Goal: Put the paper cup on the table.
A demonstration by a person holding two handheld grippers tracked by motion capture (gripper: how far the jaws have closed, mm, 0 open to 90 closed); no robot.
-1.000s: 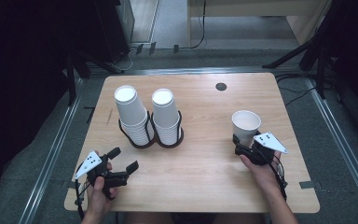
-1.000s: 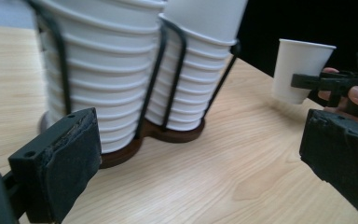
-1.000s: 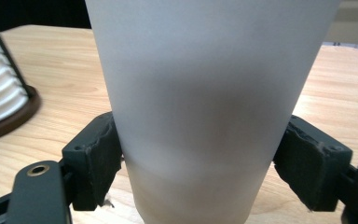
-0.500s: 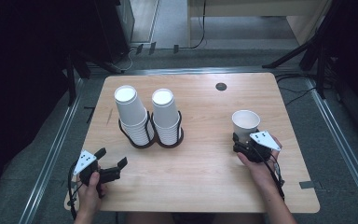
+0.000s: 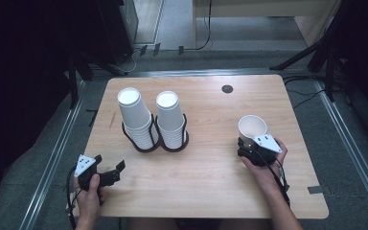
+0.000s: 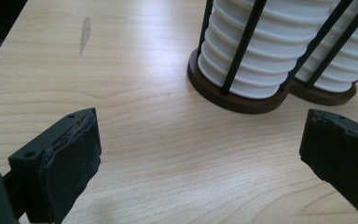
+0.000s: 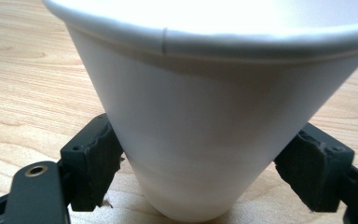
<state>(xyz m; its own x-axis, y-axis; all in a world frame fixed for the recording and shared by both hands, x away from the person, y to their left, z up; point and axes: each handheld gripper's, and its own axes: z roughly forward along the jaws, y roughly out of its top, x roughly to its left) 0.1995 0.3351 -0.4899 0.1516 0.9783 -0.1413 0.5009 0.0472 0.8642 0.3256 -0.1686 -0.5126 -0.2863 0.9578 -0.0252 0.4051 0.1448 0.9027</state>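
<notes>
White paper cup (image 7: 205, 116) sits between the jaws of your right gripper (image 5: 250, 147); left pad touches its lower wall, right pad looks just clear, so can't tell if it's clamped. Cup stands upright on the wooden worktop (image 5: 211, 177), right side, near your edge. Your left gripper (image 5: 109, 175) has jaws wide apart with nothing between them, low over the near-left corner. Beyond it: two cup stacks (image 5: 152, 120) in a black wire holder (image 5: 154, 143), well apart from the single cup.
</notes>
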